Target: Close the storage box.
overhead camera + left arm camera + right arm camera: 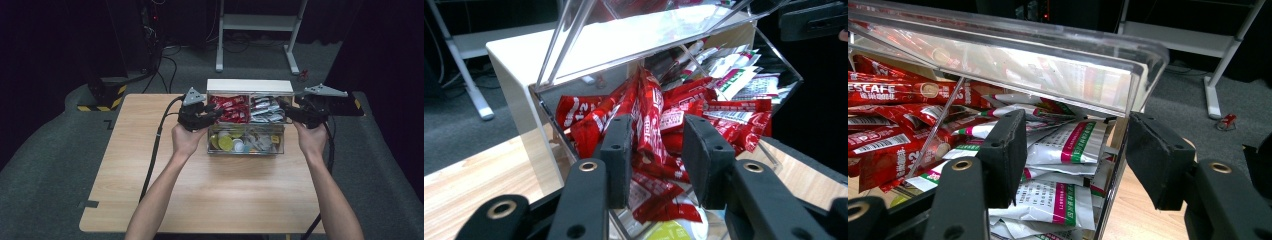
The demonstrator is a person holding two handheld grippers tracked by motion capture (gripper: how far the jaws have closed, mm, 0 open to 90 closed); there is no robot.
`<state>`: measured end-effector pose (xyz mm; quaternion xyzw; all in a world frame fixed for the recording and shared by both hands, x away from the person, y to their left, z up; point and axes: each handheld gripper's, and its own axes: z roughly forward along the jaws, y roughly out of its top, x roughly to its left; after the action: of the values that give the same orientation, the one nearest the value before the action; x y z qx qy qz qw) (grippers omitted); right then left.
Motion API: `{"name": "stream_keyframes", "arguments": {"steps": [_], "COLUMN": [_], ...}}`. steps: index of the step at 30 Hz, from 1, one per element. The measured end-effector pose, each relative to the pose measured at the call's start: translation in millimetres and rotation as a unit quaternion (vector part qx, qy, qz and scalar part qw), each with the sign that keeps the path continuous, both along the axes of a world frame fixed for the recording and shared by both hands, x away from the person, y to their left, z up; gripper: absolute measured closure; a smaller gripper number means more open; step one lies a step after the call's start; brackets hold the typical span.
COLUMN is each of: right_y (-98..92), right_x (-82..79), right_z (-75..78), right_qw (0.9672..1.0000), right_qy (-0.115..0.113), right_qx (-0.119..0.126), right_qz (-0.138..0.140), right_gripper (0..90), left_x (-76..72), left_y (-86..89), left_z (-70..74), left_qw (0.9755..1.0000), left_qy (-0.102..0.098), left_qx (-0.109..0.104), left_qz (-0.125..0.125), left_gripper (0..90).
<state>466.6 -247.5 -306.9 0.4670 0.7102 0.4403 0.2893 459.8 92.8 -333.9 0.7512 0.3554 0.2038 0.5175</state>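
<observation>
thing: red foil sachet (650, 117), upright between left gripper (658, 160) fingers, pads not pressing | handling: light, limp, slippery; pinch mid-length | right gripper (1075, 160): fingers straddle clear acrylic box (1128, 95) wall

The right gripper (1075, 160) has two black fingers (1005, 155) reaching up on either side of the clear box's side wall (1115, 165). The see-through lid (1048, 65) stands tilted open above. Inside lie white packets (1068, 145) with green and pink stripes, and red packets (893, 100) beside them. The wooden surface (1133, 210) shows below.
</observation>
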Motion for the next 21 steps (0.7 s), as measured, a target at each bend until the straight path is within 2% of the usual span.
{"name": "stream_keyframes", "arguments": {"steps": [11, 21], "right_y": [-0.6, -0.5], "right_x": [0.4, 0.3], "right_z": [0.3, 0.3], "right_qw": [1.0, 1.0], "right_qy": [0.001, 0.001], "right_qx": [-0.001, -0.003], "right_qz": [0.003, 0.004], "right_gripper": [41.8, 41.5], "left_x": [6.9, 4.4], "left_y": [-6.8, -5.7], "left_z": [-1.3, -0.2], "left_qw": [1.0, 0.9999], "left_qy": [0.006, -0.002], "left_qx": [-0.003, 0.014], "left_qz": [-0.001, 0.004], "left_gripper": [71.9, 78.4]}}
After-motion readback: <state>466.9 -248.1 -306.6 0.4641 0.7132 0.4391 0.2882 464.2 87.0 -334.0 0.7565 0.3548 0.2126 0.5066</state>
